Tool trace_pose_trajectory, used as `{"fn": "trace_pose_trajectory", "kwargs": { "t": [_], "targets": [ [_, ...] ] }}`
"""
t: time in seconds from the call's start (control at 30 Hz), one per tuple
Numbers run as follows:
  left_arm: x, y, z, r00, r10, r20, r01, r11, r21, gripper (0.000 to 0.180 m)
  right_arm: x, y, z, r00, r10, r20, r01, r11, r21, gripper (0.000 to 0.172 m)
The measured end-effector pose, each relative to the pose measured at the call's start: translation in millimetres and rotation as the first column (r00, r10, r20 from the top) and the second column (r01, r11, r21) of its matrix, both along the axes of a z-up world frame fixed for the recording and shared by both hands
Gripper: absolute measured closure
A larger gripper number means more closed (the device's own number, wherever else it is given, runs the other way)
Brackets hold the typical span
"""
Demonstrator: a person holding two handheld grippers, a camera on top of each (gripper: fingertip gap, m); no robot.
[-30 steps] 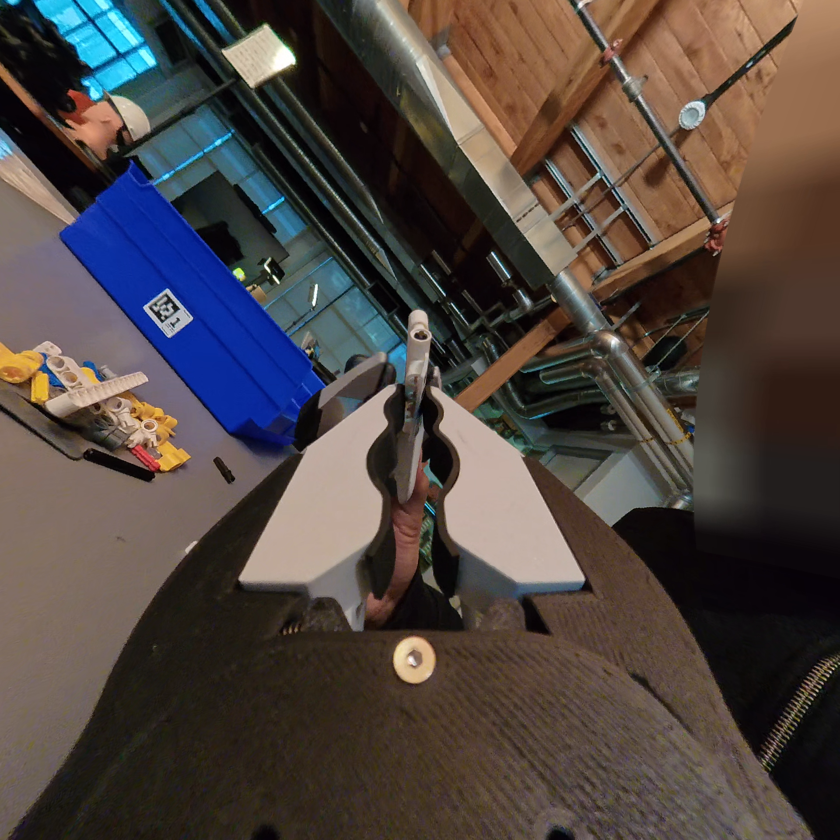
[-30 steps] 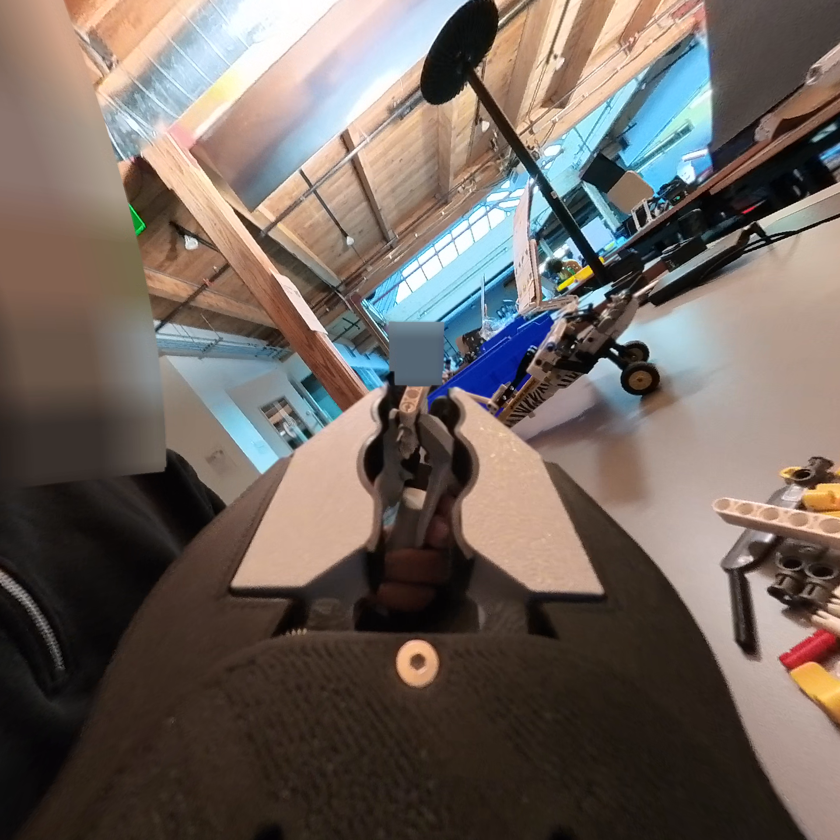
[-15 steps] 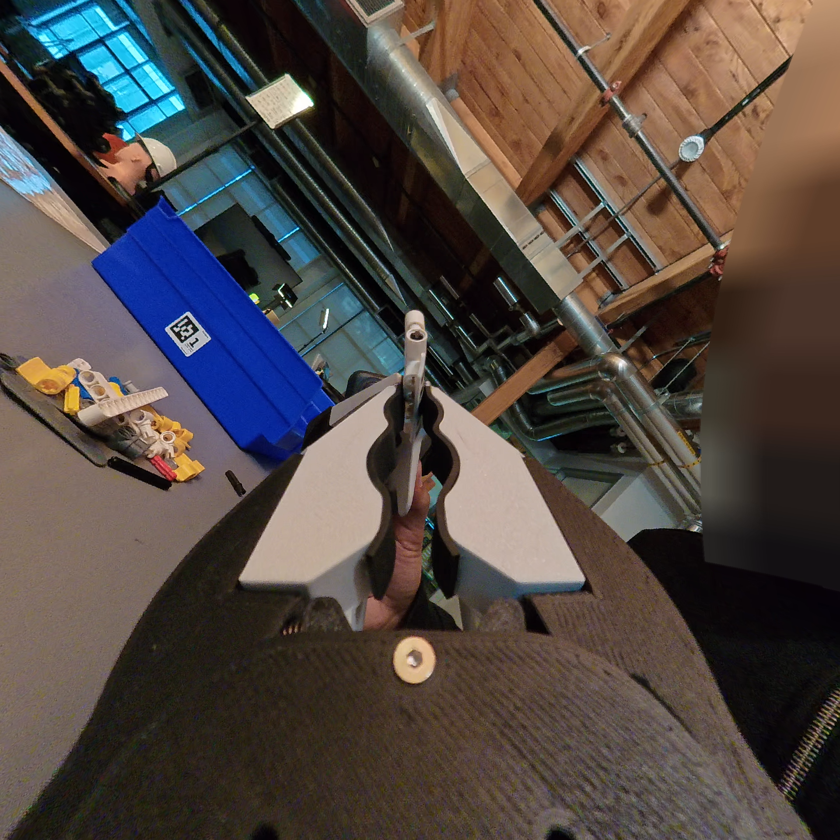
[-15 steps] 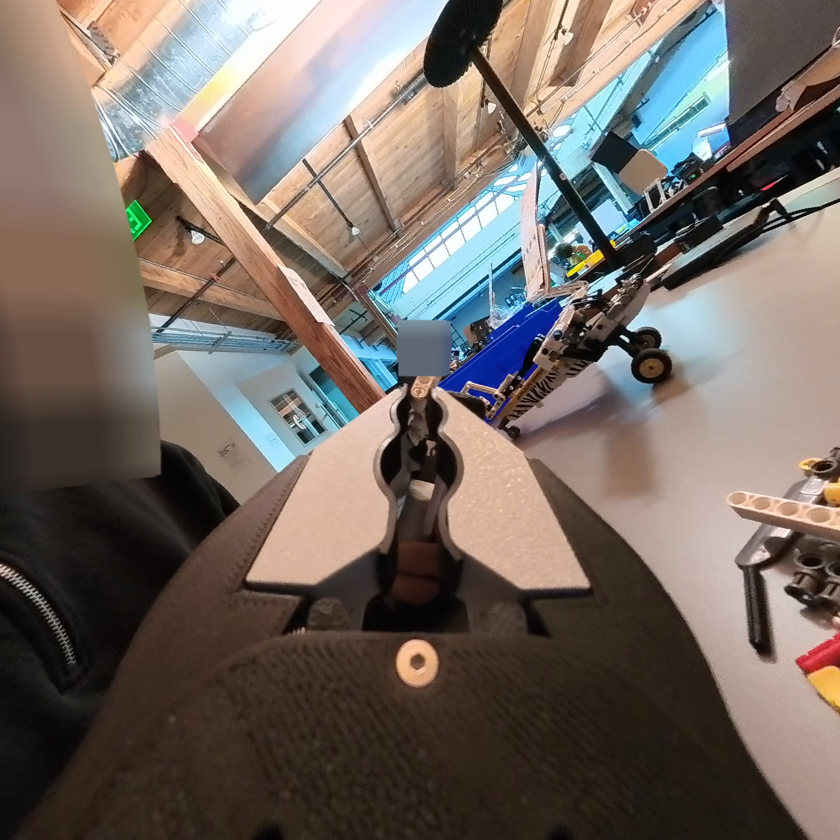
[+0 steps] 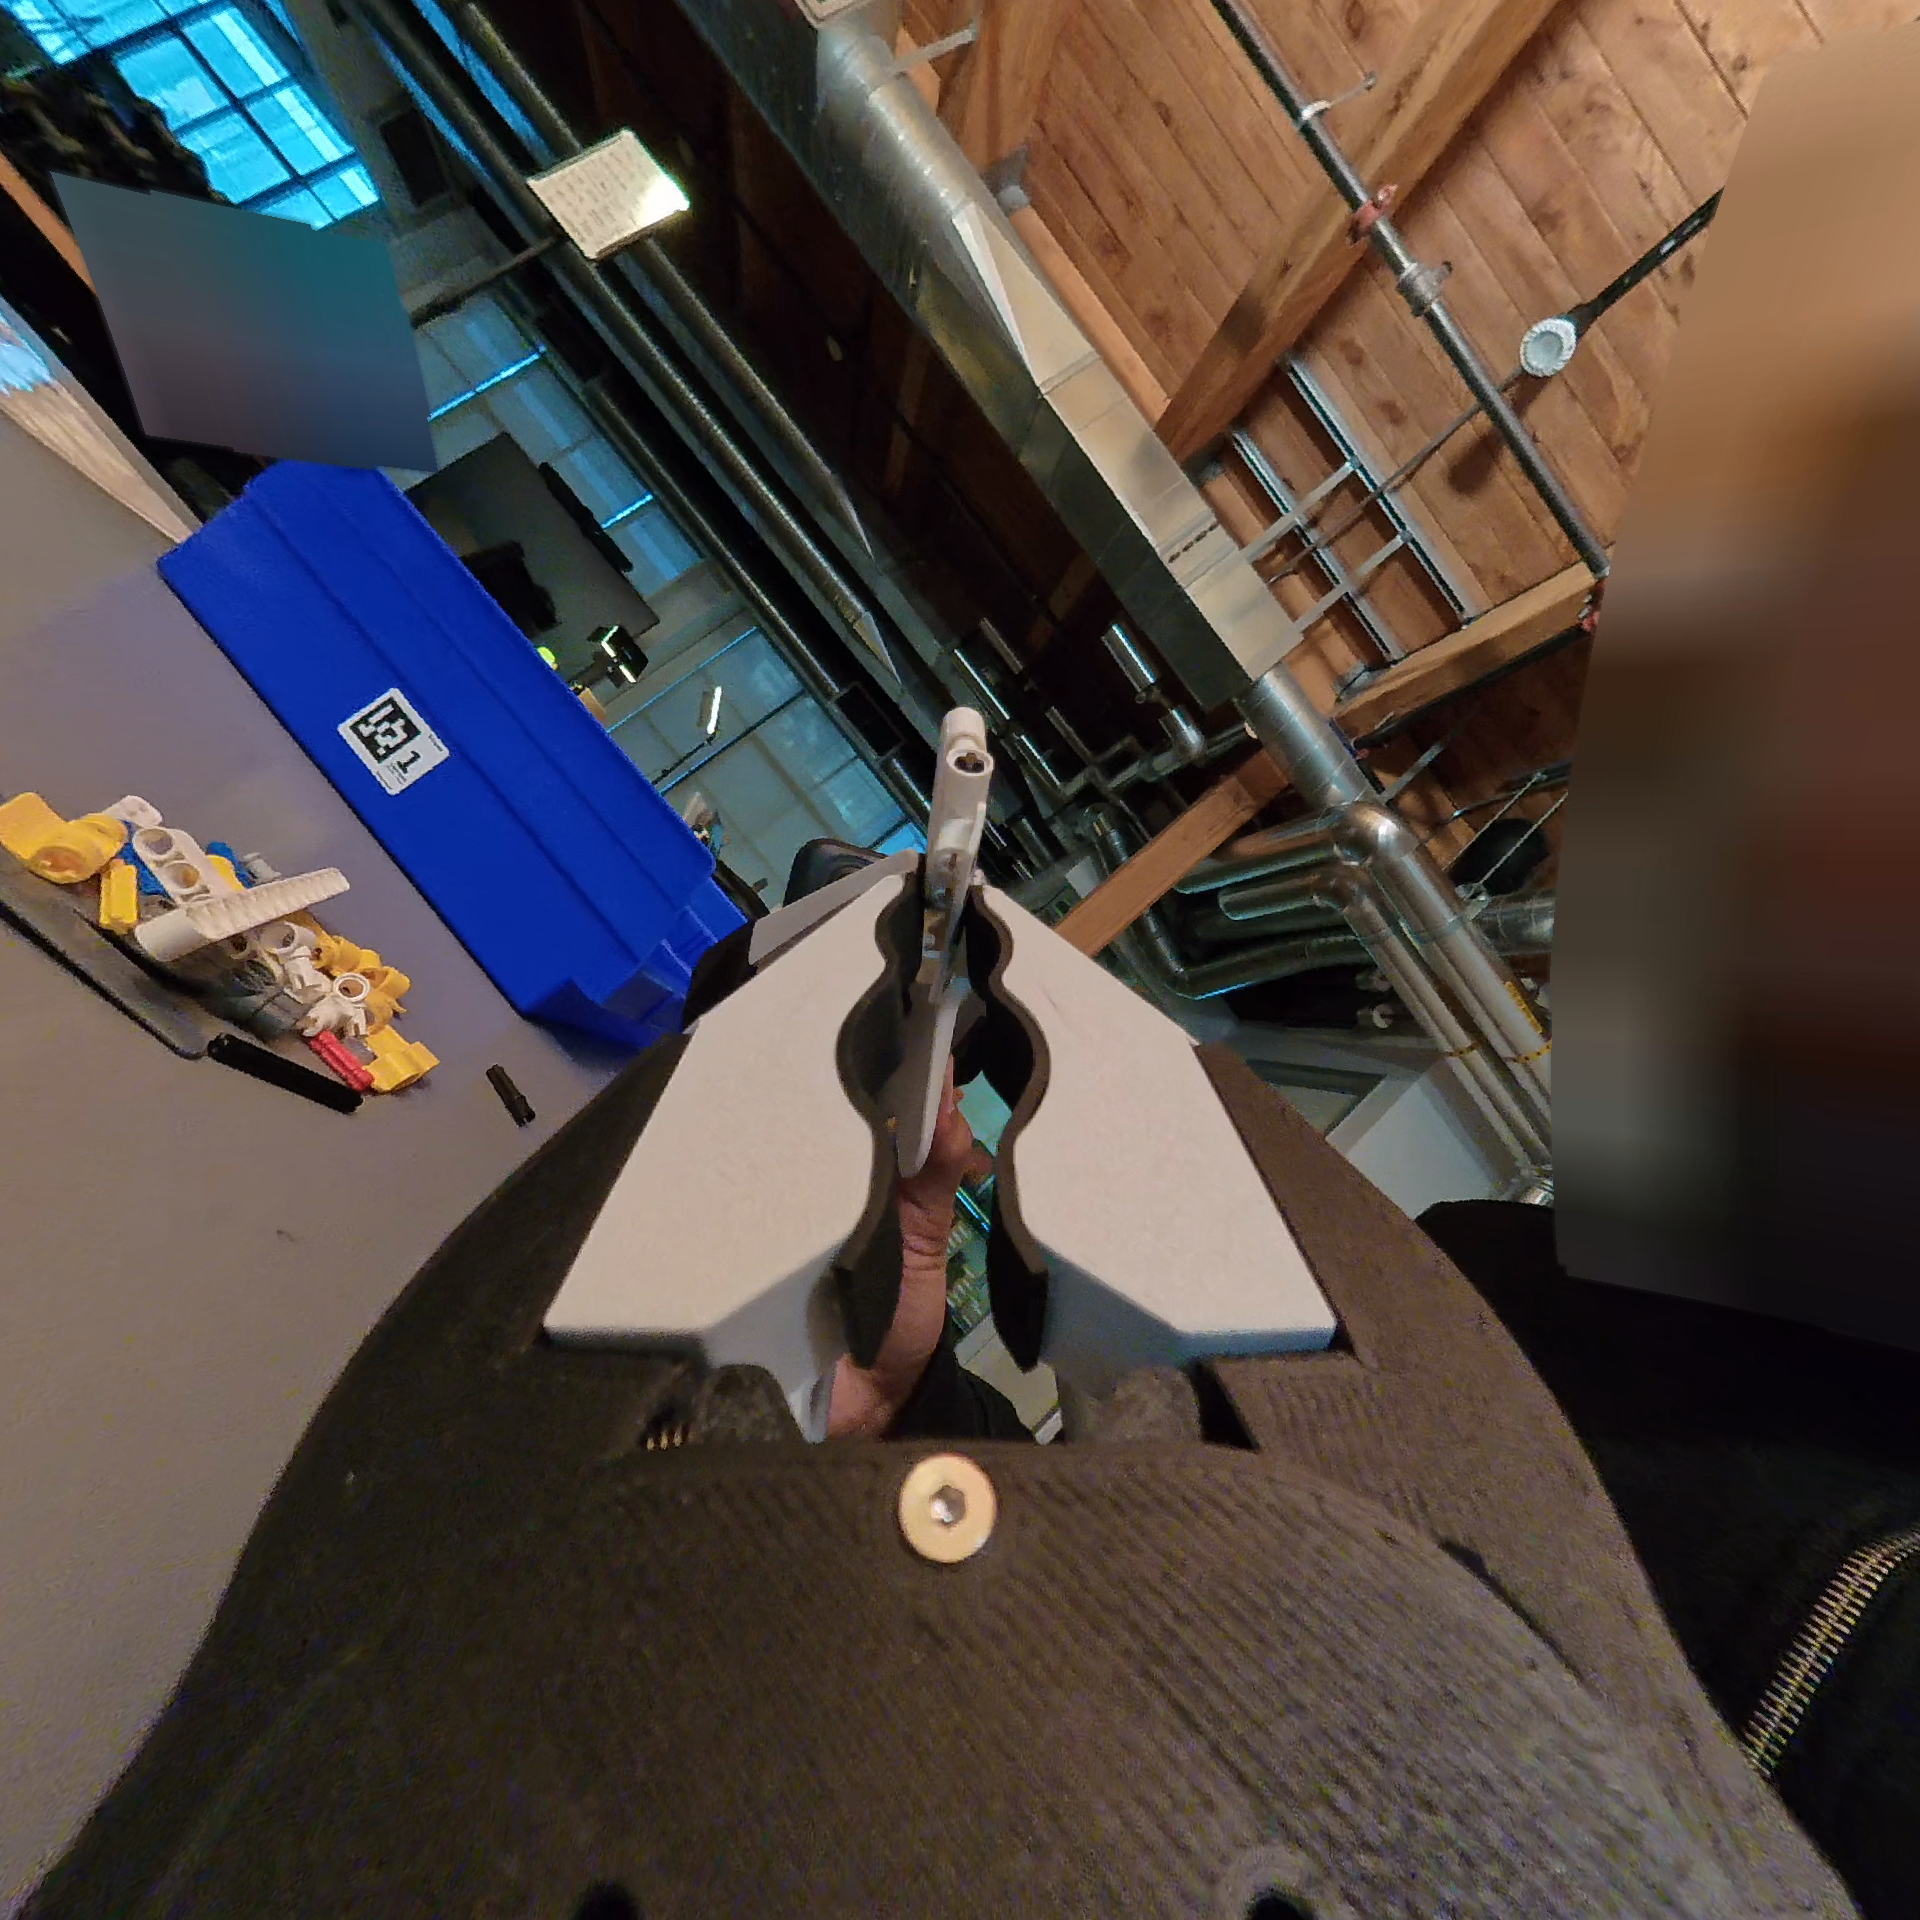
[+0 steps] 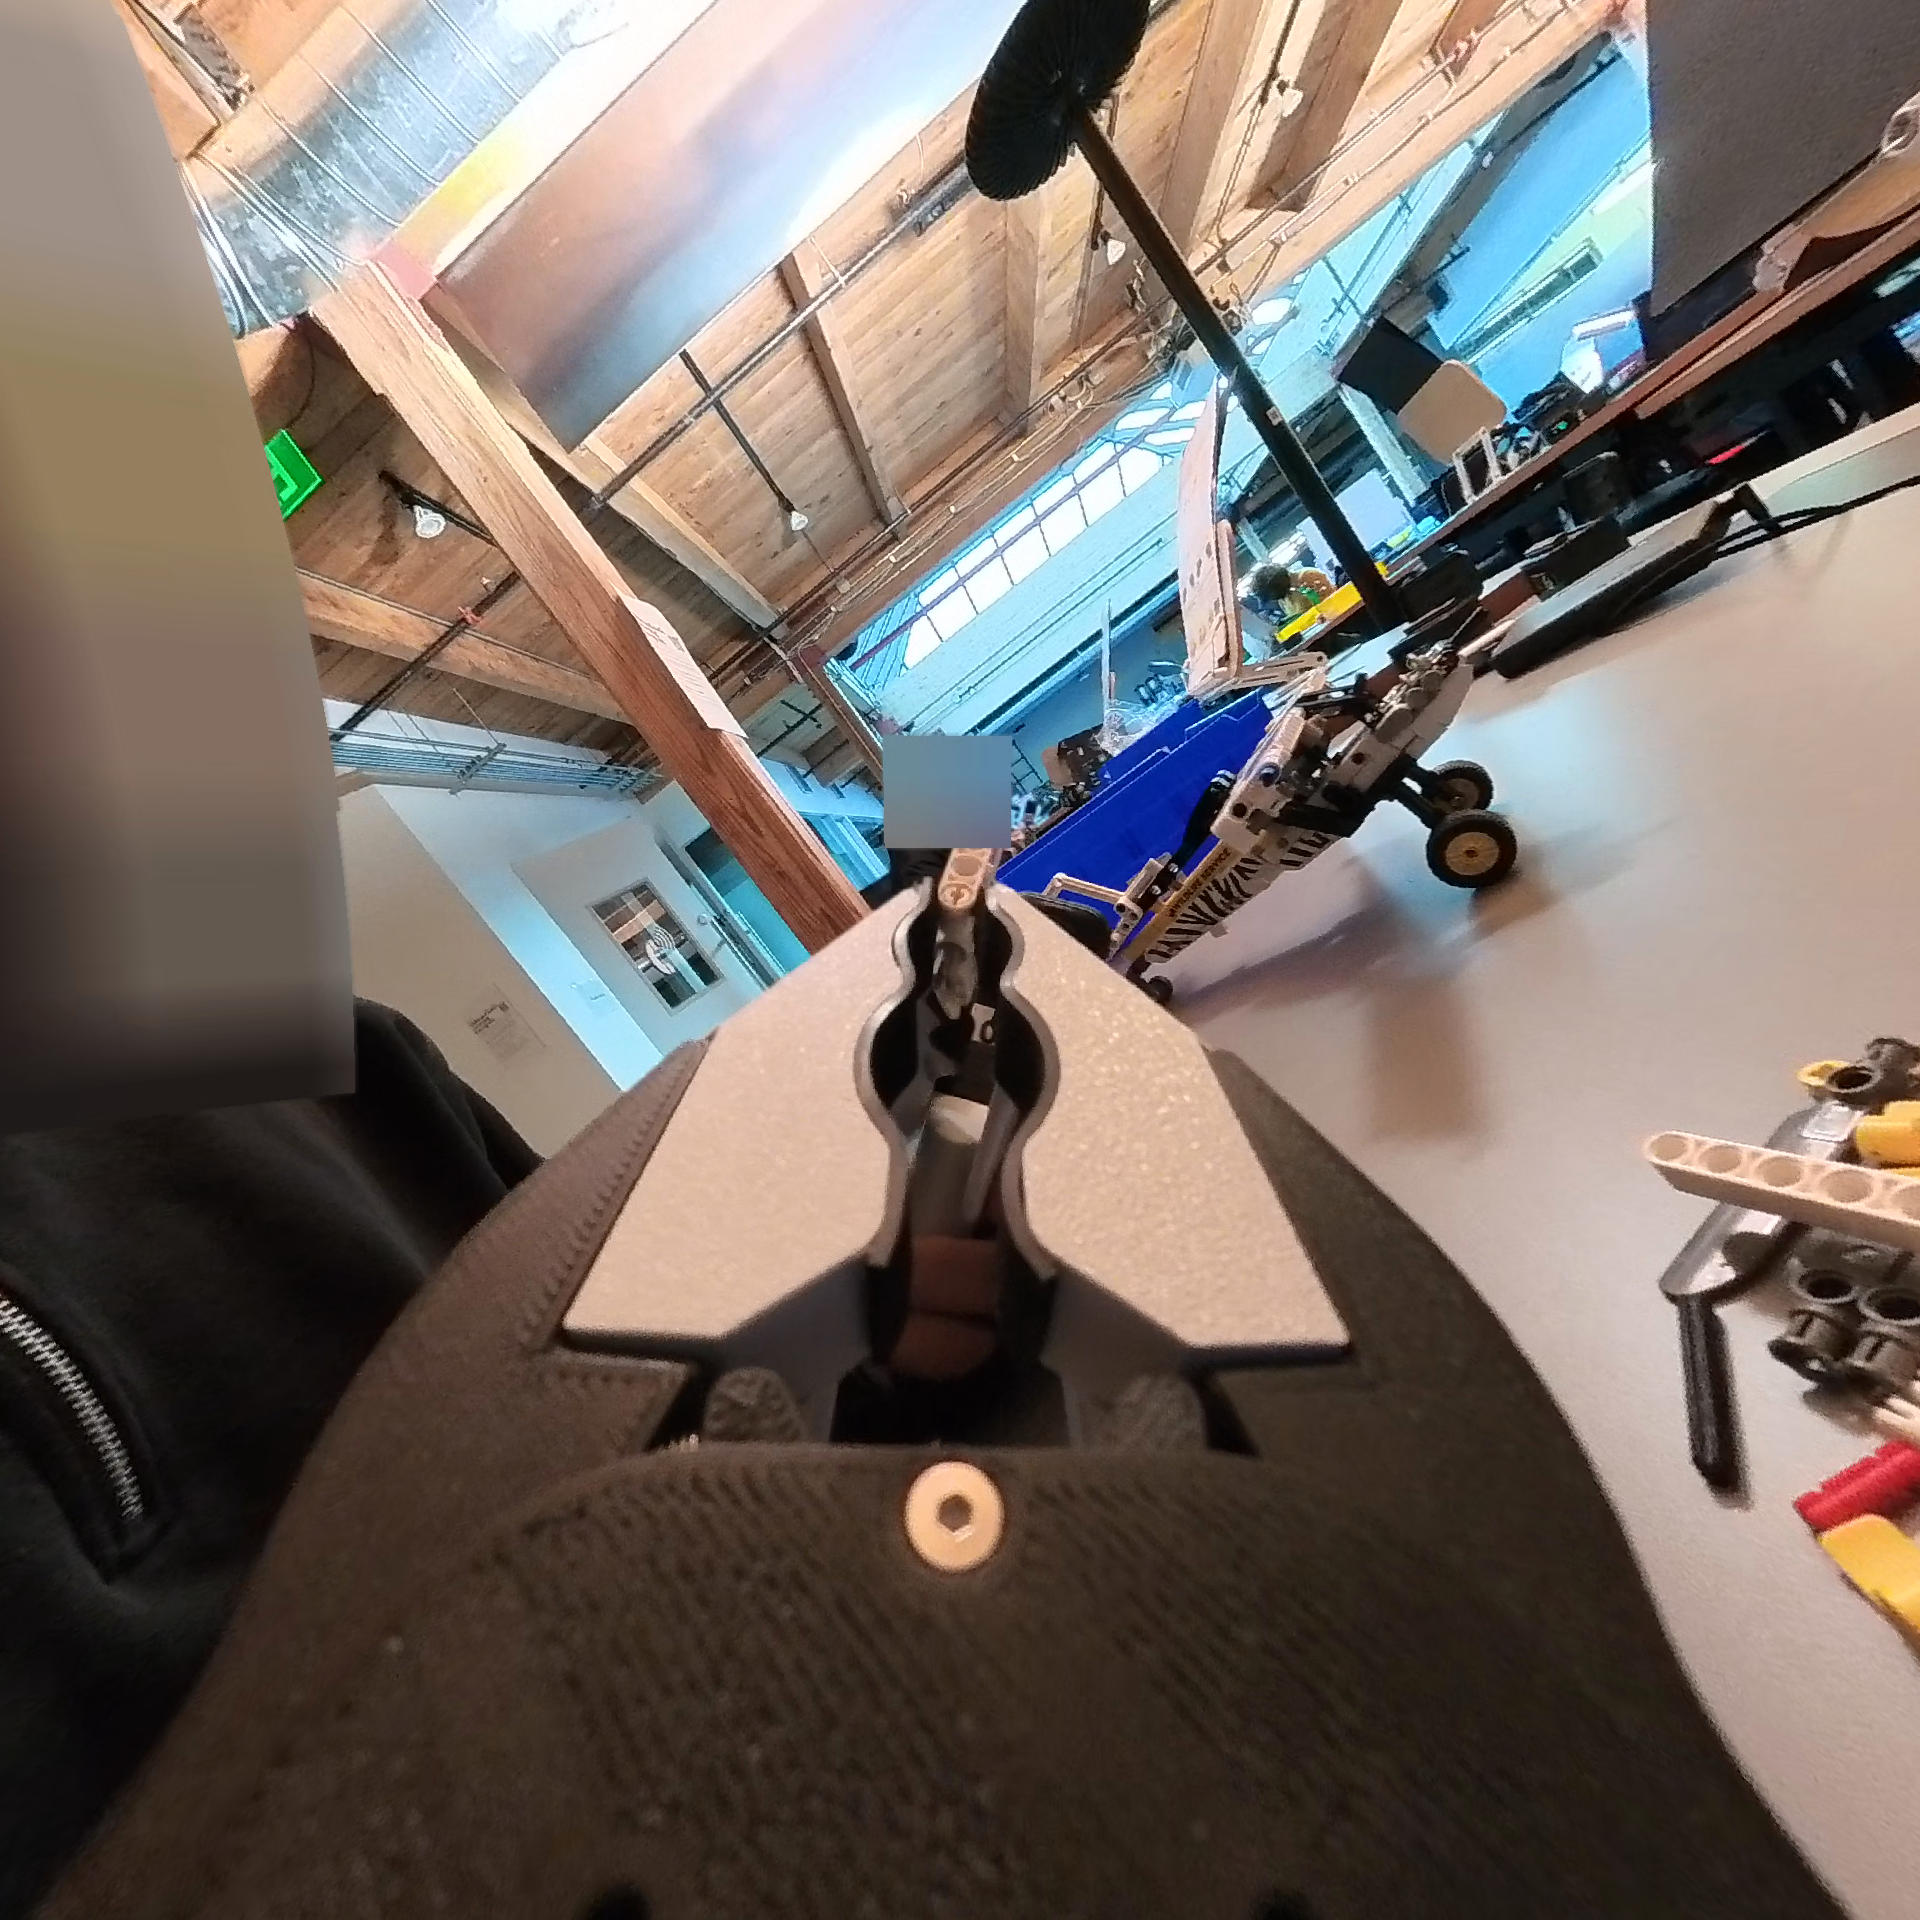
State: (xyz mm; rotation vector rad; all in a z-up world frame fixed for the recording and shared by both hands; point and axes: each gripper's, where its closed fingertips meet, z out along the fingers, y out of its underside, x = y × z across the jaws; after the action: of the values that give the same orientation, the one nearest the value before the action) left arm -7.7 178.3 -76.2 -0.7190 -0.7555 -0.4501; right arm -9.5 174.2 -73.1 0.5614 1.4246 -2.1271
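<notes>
My left gripper is raised above the grey table. It is shut on a thin white toy beam, whose holed end sticks up past the fingertips. The other gripper's grey finger shows just behind the left one's tips. My right gripper is also raised and is shut on a small pale beam end that pokes out between its tips. Grey parts and a hand's fingers show through the gap lower down. I cannot tell whether both grippers hold the same piece.
A blue bin stands on the table, with a pile of loose yellow, white and red pieces and a black pin near it. The right wrist view shows a zebra-striped wheeled toy model and more loose pieces. Left and right tips are no more than a few centimetres apart.
My right gripper's jaws have closed from open onto the pale piece between them. My left gripper stays shut on the white beam. Both views have shifted only slightly.
</notes>
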Motion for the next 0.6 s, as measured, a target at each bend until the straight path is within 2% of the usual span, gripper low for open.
{"fn": "trace_pose_trajectory", "kwargs": {
  "t": [0.2, 0.27, 0.37, 0.6],
  "targets": [
    [2.2, 2.3, -0.2, 1.000, 0.004, -0.017, -0.005, 0.999, -0.037, 0.179, 0.4, 0.7, 1.0, 1.000, 0.002, -0.004, -0.002, 1.000, -0.008, 0.167],
    [2.6, 5.8, -2.3, 1.000, 0.005, -0.015, -0.006, 0.998, -0.069, 0.179, -0.7, 1.0, 0.9, 1.000, 0.011, 0.012, -0.011, 1.000, -0.018, 0.162],
    [3.3, 8.4, -3.5, 0.999, 0.035, -0.032, -0.038, 0.992, -0.117, 0.179, 1.3, -1.1, -0.2, 0.999, 0.031, 0.016, -0.031, 0.999, -0.009, 0.166],
    [1.6, 0.8, -2.3, 0.999, 0.052, -0.016, -0.053, 0.996, -0.075, 0.178, 1.0, -3.5, -2.2, 1.000, 0.011, 0.003, -0.011, 1.000, 0.019, 0.167]
  ]
}}
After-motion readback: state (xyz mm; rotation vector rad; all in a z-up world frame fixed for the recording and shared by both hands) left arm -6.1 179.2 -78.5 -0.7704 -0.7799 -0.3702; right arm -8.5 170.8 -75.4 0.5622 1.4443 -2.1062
